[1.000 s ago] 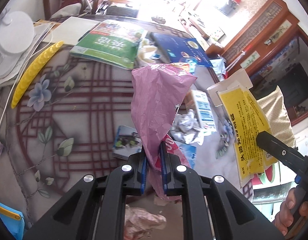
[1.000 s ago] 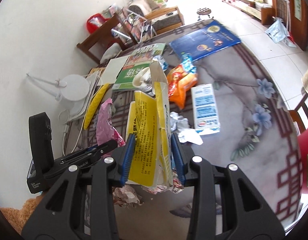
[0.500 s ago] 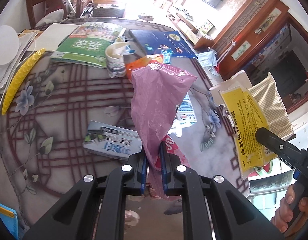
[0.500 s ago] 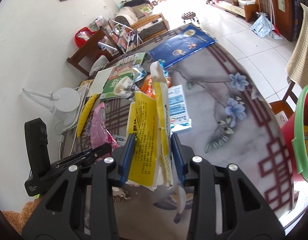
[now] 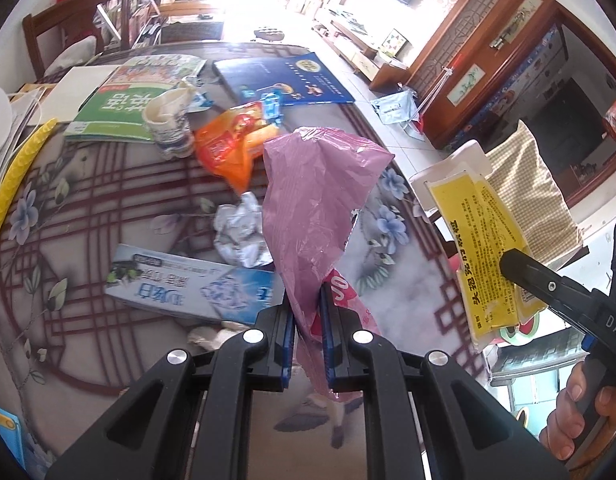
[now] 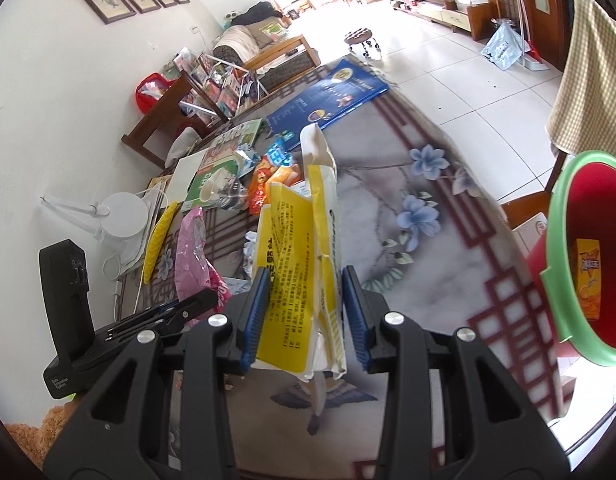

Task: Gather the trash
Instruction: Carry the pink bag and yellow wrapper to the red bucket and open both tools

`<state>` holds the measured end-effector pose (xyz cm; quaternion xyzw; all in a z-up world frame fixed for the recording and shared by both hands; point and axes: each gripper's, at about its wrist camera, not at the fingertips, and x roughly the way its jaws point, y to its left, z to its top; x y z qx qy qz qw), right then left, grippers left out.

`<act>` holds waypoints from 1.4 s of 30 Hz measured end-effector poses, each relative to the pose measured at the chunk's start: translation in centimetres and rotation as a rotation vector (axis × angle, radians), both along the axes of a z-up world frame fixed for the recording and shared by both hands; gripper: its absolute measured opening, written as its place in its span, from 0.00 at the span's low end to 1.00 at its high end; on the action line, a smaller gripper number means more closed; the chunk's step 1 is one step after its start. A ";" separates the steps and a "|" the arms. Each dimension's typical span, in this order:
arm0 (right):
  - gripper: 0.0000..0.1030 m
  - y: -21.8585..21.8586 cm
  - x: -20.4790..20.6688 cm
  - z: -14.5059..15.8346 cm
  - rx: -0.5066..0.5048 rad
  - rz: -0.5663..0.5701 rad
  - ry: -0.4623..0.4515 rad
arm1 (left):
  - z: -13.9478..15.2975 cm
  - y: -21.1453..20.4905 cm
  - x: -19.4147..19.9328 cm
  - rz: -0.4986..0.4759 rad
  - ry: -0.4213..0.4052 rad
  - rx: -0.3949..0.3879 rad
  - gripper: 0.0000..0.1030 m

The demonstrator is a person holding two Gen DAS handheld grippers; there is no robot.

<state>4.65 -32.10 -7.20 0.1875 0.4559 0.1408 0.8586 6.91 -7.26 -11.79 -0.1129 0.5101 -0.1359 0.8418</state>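
Both grippers clenched: left gripper (image 5: 308,308) around pink wrapper (image 5: 315,200), right gripper (image 6: 304,300) around yellow packet (image 6: 300,264)

The desk (image 5: 108,200) has a grey floral top with dark red lattice lines. Lying on it are a green book (image 5: 136,100), a blue book (image 5: 284,78), a crushed paper cup (image 5: 168,118), an orange snack wrapper (image 5: 232,146), crumpled foil (image 5: 240,236), a blue-and-white carton (image 5: 188,288) and a yellow strip (image 5: 16,180) by the left edge.
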 end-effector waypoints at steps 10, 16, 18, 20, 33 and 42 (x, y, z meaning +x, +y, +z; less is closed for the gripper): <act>0.35 -4.7 -0.3 -0.1 0.014 -0.008 -0.001 | 0.5 -3.9 -0.6 0.008 -0.004 0.016 0.09; 0.35 -7.3 -0.3 -0.4 0.021 -0.004 0.008 | 0.3 -5.9 -1.0 0.024 0.006 0.021 0.09; 0.35 -8.1 -0.2 -0.5 0.021 -0.001 0.012 | 0.2 -6.6 -1.1 0.031 0.010 0.023 0.09; 0.35 -8.9 0.0 -0.5 0.019 0.000 0.012 | 0.1 -7.3 -1.2 0.035 0.013 0.025 0.09; 0.35 -17.7 -2.1 0.3 0.004 -0.158 -0.018 | 2.3 -17.4 -0.4 -0.155 -0.044 -0.018 0.09; 0.35 -26.3 -6.2 -0.5 0.005 -0.376 0.004 | 2.7 -28.1 0.7 -0.382 -0.046 -0.058 0.09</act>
